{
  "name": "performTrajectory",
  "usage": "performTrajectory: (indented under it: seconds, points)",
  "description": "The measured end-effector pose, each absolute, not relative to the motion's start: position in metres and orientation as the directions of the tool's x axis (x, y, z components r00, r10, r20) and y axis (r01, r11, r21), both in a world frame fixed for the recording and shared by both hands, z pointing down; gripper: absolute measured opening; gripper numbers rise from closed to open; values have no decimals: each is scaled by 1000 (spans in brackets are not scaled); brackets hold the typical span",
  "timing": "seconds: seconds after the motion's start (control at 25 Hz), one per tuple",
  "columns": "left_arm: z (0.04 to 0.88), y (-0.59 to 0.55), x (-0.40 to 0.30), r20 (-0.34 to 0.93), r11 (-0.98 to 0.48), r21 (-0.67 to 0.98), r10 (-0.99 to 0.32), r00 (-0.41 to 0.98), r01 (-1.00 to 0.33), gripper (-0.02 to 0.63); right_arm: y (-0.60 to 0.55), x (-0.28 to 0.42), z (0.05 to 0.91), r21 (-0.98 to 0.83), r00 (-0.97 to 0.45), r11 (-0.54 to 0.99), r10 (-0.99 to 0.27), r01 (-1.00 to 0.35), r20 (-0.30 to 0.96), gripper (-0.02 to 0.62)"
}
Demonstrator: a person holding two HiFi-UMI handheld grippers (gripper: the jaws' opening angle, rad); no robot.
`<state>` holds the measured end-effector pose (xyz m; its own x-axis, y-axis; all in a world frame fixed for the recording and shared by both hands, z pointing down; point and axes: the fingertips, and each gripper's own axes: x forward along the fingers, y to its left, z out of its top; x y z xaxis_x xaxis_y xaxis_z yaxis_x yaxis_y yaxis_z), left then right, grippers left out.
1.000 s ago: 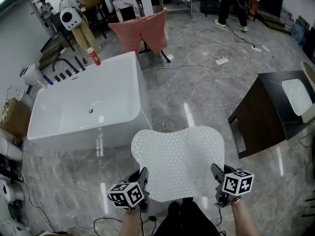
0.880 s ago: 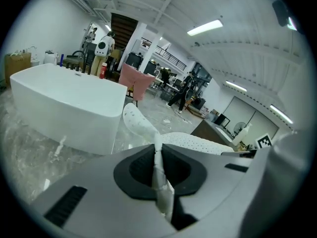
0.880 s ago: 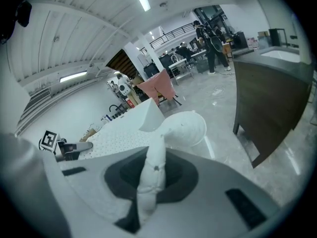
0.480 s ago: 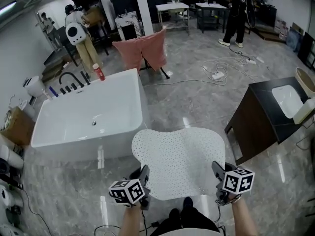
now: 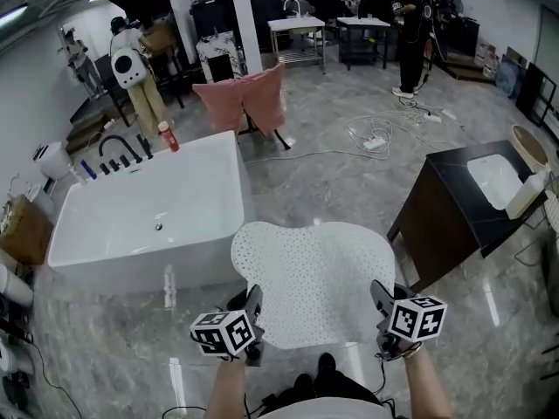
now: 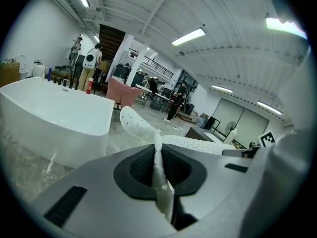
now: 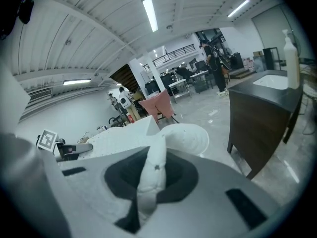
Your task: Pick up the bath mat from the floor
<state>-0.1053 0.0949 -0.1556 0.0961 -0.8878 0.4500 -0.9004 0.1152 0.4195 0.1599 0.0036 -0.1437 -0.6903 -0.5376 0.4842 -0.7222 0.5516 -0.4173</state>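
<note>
The white perforated bath mat [image 5: 314, 278] hangs stretched in the air between both grippers, above the grey marble floor. My left gripper [image 5: 254, 308] is shut on its near left corner, my right gripper [image 5: 381, 302] on its near right corner. In the left gripper view the mat's edge [image 6: 159, 170] is pinched between the dark pads and the mat runs off to the right. From the right gripper view the bunched mat edge [image 7: 150, 182] sits clamped between the pads, and the far lobe of the mat [image 7: 185, 135] curls ahead.
A white bathtub [image 5: 144, 212] stands left of the mat, a dark vanity cabinet [image 5: 454, 208] with a sink to the right. Pink cloth [image 5: 244, 99] hangs on a rack behind the tub. Cables [image 5: 376, 138] lie on the floor; people stand at the back.
Both grippers have risen with the mat held between them. The mat now hangs higher off the floor, and more of the room's far end shows.
</note>
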Motion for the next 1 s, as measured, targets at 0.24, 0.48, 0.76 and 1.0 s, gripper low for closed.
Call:
performTrajectory:
  seconds: [0.24, 0.48, 0.76, 1.0]
  points:
    - [-163, 92, -98, 435, 91, 408, -894, 106, -909, 11, 8, 163, -151, -382, -682, 568, -554, -729, 478, 23]
    - [-167, 96, -98, 422, 81, 410, -900, 110, -908, 11, 13, 160, -151, -378, -676, 564, -564, -734, 473, 23]
    - [-167, 97, -99, 411, 79, 418, -905, 111, -905, 11, 14, 158, -153, -368, -675, 569, -569, -735, 469, 23]
    - [-169, 97, -99, 404, 75, 423, -907, 114, -903, 11, 15, 156, -155, -359, -672, 571, -572, -738, 470, 23]
